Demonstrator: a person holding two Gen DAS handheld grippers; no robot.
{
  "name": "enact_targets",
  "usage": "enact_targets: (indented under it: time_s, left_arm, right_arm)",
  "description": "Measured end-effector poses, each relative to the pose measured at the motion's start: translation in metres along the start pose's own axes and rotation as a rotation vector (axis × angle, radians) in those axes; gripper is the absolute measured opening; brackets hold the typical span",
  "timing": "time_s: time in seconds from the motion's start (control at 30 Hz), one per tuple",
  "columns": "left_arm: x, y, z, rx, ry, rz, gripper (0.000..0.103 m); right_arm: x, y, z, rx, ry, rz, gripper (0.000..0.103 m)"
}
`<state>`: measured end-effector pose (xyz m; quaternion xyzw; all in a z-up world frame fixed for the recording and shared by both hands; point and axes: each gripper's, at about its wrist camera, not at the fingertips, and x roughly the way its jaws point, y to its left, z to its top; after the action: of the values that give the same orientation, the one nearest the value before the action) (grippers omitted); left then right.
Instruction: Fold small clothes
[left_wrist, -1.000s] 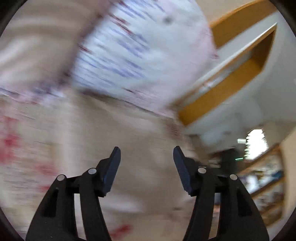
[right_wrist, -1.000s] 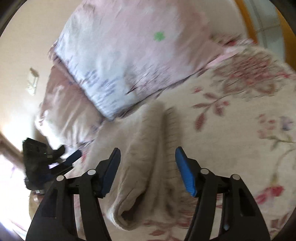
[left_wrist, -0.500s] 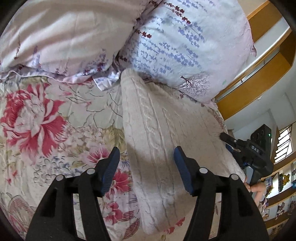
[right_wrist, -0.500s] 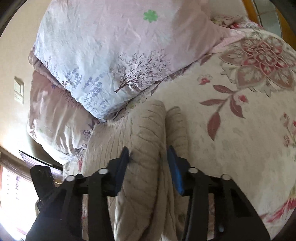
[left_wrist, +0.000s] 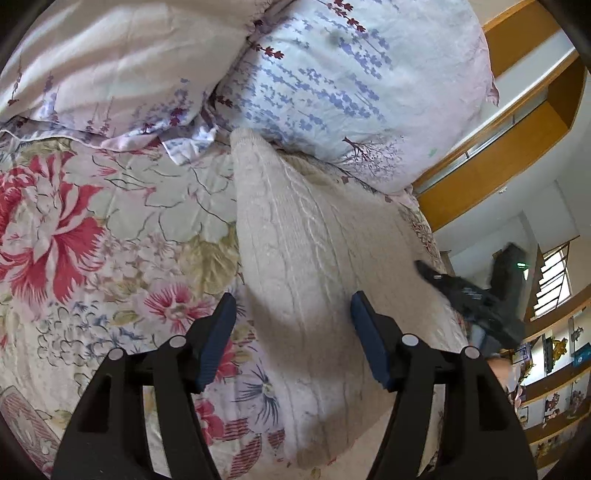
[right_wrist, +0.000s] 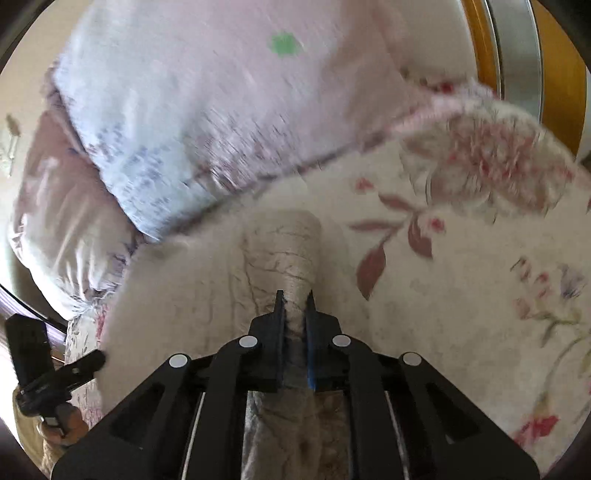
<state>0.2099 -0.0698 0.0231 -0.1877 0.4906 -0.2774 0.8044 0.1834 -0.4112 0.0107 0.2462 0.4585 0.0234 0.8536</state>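
A cream cable-knit sweater (left_wrist: 314, 266) lies on the floral bedspread (left_wrist: 92, 229), its far end against the pillows. My left gripper (left_wrist: 291, 339) is open and hovers over the sweater's near left part, holding nothing. My right gripper (right_wrist: 294, 314) is shut on a raised fold of the sweater (right_wrist: 288, 251), near its right edge. The right gripper also shows in the left wrist view (left_wrist: 469, 295) at the sweater's right side. The left gripper shows in the right wrist view (right_wrist: 55, 376) at the far left.
Two patterned pillows (left_wrist: 332, 74) (left_wrist: 110, 62) lie at the head of the bed behind the sweater. A wooden headboard or frame (left_wrist: 517, 147) stands at the right, with shelves (left_wrist: 554, 369) beyond. The floral bedspread (right_wrist: 461, 295) stretches right of the sweater.
My right gripper closed from wide open onto a fold of the sweater. My left gripper swung into steady view over the sweater and stays open.
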Motion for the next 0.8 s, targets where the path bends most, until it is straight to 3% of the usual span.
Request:
enact_targets:
  time_s: [0.1, 0.17, 0.23, 0.4, 0.7, 0.8]
  left_arm:
    - [-0.005, 0.001, -0.003, -0.003, 0.001, -0.012, 0.064]
    - [-0.01, 0.002, -0.007, -0.008, 0.007, -0.023, 0.064]
    - [-0.015, 0.005, -0.013, -0.013, 0.014, -0.036, 0.064]
    - [-0.024, 0.009, -0.029, -0.023, 0.035, -0.064, 0.064]
    - [-0.021, 0.007, -0.048, -0.027, 0.069, -0.07, 0.062]
    - [-0.015, 0.008, -0.051, -0.036, 0.081, -0.067, 0.049]
  right_arm:
    - [-0.011, -0.004, 0.002, 0.035, 0.004, 0.055, 0.015]
    - [-0.028, -0.007, -0.001, 0.058, 0.004, 0.093, 0.035]
    - [-0.045, -0.012, -0.01, 0.069, -0.004, 0.14, 0.041]
    - [-0.072, -0.015, -0.042, 0.057, 0.0, 0.216, 0.041]
    - [-0.081, -0.007, -0.074, -0.006, 0.028, 0.249, 0.041]
    - [-0.069, -0.001, -0.078, -0.024, 0.05, 0.229, 0.032]
